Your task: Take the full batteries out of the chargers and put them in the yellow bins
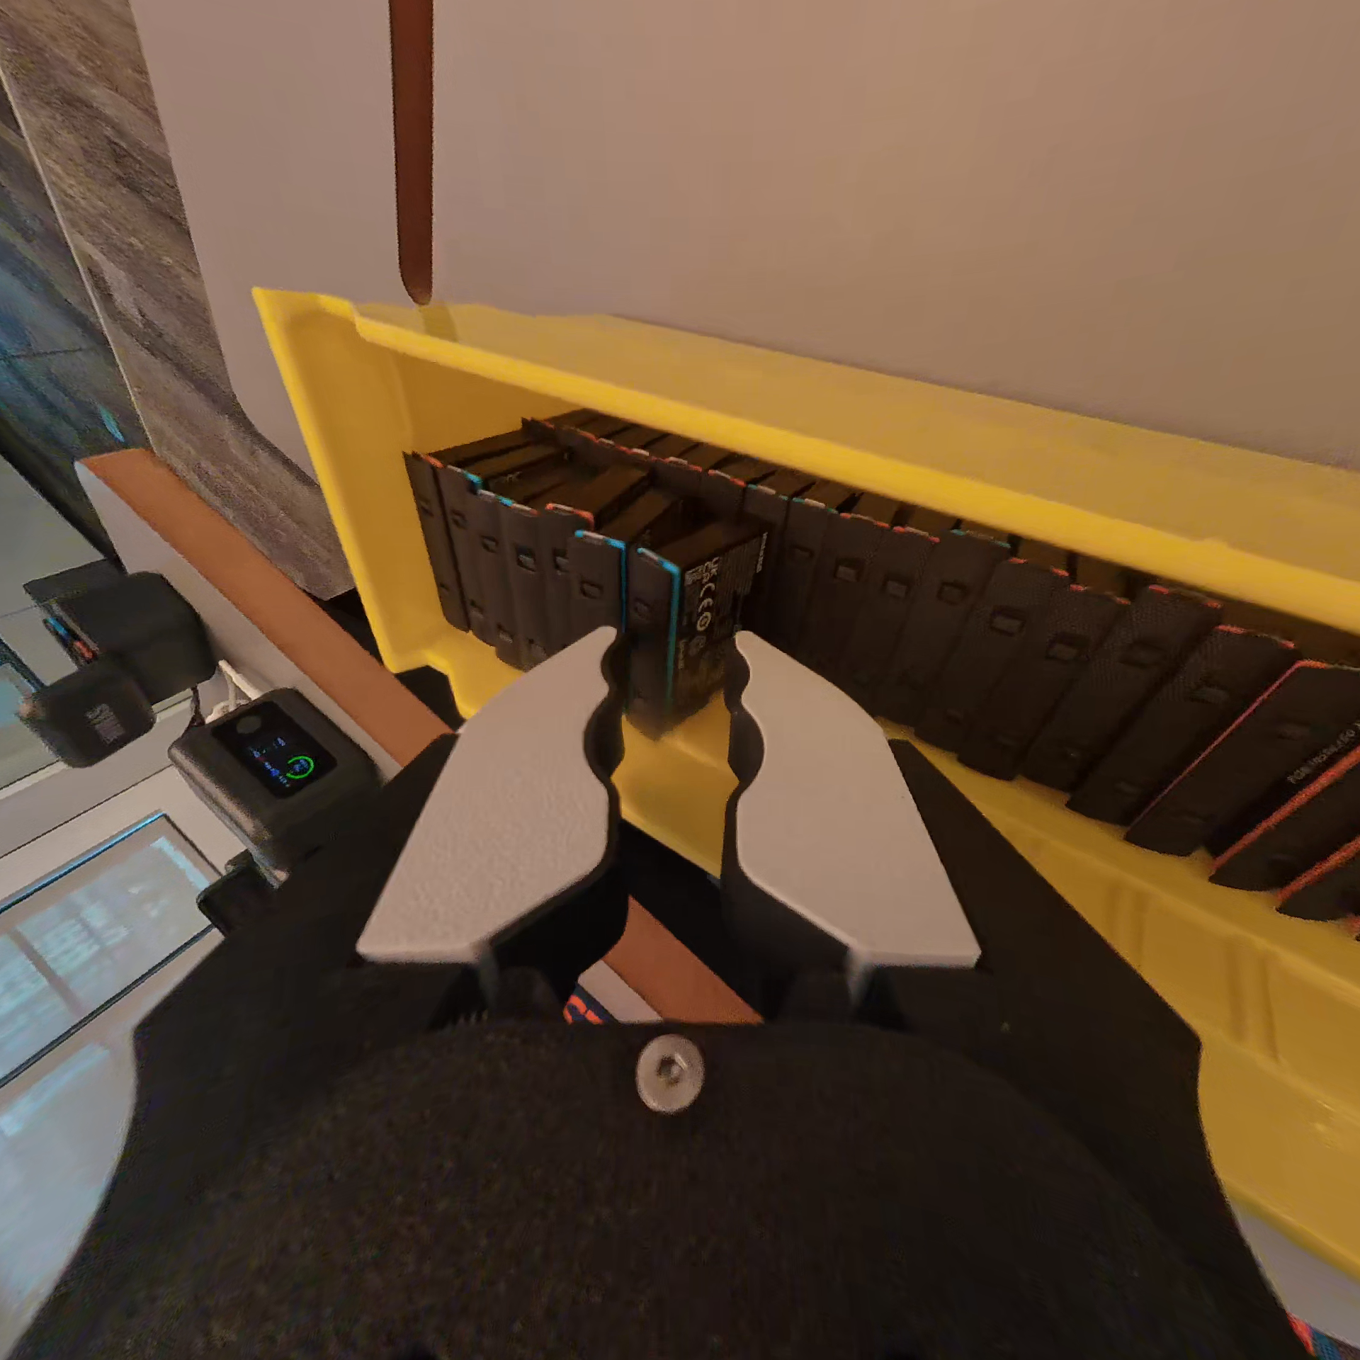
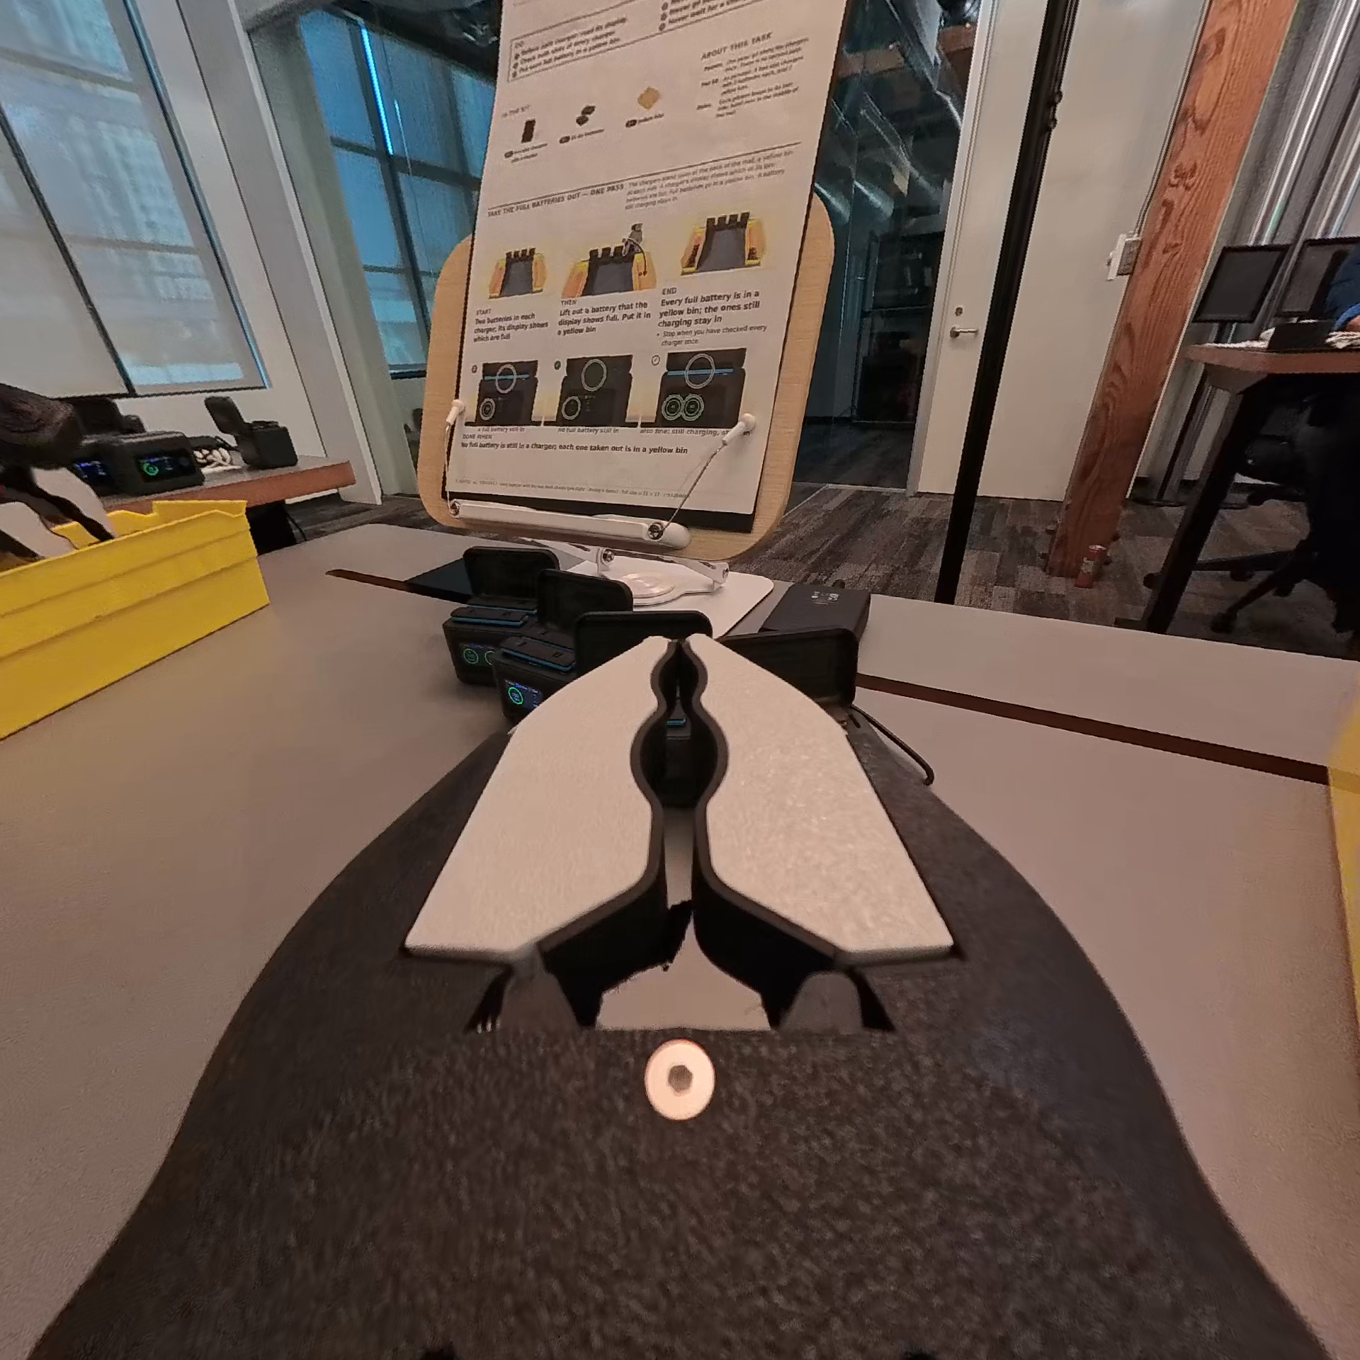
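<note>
Pale grey surface carries chargers at its far edge and a yellow bin at its left edge. Left tongs, spread, hover by a battery standing in that bin: likely just dropped. Right tongs, pressed together and empty, point at the chargers; next comes picking another full one.

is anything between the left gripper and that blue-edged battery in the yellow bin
Nothing visible does. The left gripper is open, its fingertips just short of the blue-edged battery, which already stands in the yellow bin with other batteries packed at both sides.
</note>
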A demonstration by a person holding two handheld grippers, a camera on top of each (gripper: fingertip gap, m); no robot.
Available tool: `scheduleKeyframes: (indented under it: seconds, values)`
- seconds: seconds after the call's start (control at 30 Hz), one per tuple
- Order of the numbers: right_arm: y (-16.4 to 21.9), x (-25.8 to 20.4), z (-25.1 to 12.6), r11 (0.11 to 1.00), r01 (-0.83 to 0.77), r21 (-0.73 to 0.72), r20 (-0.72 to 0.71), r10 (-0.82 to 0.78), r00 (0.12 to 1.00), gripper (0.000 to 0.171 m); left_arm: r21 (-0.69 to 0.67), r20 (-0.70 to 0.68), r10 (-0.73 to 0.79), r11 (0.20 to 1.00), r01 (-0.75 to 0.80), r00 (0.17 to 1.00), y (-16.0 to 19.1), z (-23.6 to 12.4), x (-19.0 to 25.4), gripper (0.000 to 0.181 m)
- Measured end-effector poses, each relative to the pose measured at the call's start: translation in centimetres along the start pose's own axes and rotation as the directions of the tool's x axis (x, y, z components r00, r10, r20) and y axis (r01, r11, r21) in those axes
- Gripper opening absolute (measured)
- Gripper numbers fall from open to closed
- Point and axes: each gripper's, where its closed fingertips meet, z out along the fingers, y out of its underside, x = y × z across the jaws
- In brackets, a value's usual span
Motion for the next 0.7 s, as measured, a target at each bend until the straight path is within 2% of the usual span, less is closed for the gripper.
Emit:
scheduleKeyframes:
  seconds: [0.3, 0.43, 0.57, 0.7]
  values:
    - [0.3, -0.3, 0.1, 1.0, 0.001, -0.012, 0.019, -0.001, 1.0, 0.0, -0.011, -0.03, 0.034, 0.999, -0.034, 0.999, 0.3, -0.8, 0.7, 0.019]
    - [0.5, -0.5, 0.2, 1.0, 0.001, -0.021, 0.029, 0.0, 1.0, 0.0, -0.031, -0.034, 0.061, 0.998, -0.062, 0.998, 0.4, -0.7, 1.1, 0.028]
    - [0.6, -0.6, 0.2, 1.0, 0.002, -0.027, 0.037, -0.001, 0.999, 0.0, -0.041, -0.026, 0.087, 0.995, -0.088, 0.996, 0.3, -0.7, 0.8, 0.022]
    - [0.8, -0.7, 0.3, 0.999, 0.001, -0.036, 0.046, 0.001, 0.999, 0.0, -0.066, -0.013, 0.088, 0.994, -0.088, 0.996, 0.7, -0.2, 0.3, 0.028]
